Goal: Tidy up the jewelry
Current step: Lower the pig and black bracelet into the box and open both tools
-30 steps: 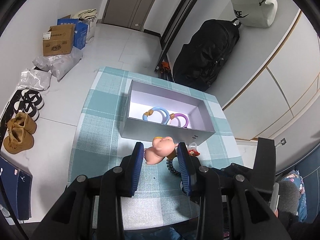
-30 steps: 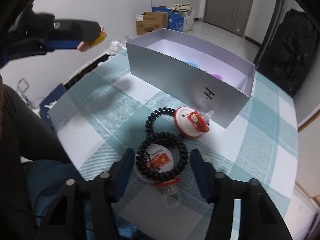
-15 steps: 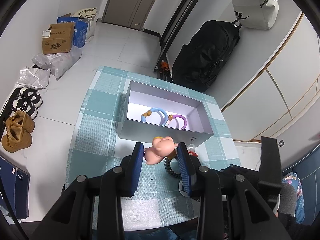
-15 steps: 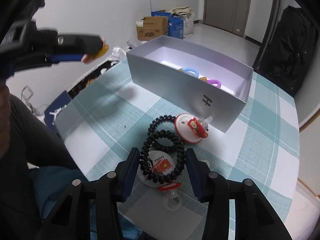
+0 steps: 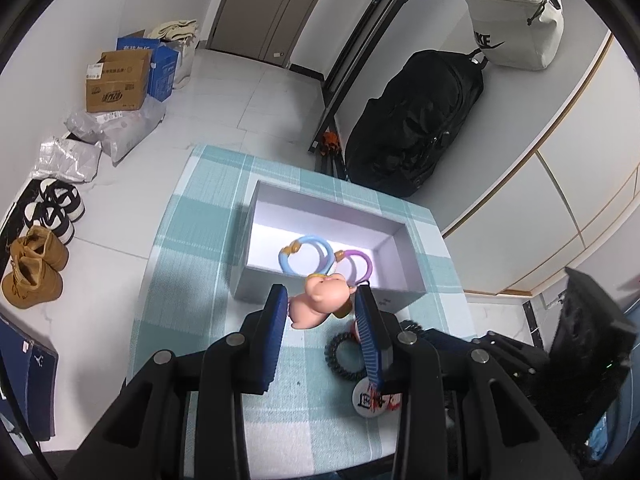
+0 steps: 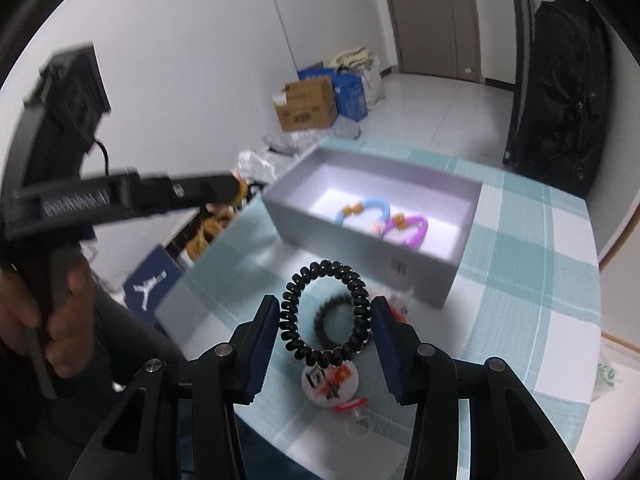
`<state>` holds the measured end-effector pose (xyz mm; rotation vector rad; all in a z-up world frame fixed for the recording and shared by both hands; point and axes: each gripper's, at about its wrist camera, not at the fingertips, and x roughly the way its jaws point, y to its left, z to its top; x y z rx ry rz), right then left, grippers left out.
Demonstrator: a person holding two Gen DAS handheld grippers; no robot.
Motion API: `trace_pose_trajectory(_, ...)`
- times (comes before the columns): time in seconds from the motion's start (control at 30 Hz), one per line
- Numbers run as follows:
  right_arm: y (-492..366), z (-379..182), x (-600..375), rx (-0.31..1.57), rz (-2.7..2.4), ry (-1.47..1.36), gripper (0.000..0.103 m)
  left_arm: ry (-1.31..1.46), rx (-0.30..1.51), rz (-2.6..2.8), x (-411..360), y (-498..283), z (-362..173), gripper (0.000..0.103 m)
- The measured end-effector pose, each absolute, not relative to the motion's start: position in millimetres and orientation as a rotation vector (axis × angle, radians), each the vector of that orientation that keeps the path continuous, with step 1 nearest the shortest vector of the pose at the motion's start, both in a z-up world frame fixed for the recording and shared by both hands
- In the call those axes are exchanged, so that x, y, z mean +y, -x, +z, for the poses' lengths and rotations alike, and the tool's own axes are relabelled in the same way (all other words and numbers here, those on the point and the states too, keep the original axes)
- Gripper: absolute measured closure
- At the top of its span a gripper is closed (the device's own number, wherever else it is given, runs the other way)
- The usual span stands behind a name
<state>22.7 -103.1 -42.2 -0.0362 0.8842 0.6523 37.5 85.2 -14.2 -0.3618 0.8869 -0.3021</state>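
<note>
Here, the left gripper clamps a pink pig charm near the grey box. The right gripper grips a black spiral hair tie between its pads, above the table.

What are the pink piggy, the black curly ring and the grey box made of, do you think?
The pink pig looks like soft rubber or vinyl: smooth, rounded, with a slight sheen. The black coil ring looks like glossy plastic, with small highlights on each spiral turn. The grey box looks like matte card: thin, straight walls with sharp folded corners. These are guesses from looks alone.
</note>
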Motion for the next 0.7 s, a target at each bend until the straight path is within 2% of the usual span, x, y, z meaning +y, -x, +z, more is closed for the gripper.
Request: trace_pose_trajectory(0.7,-92,-17,-119,0.864,0.637,-0.138,0.057,0.341,0.96,-0.306,64,-88,-20,0.074)
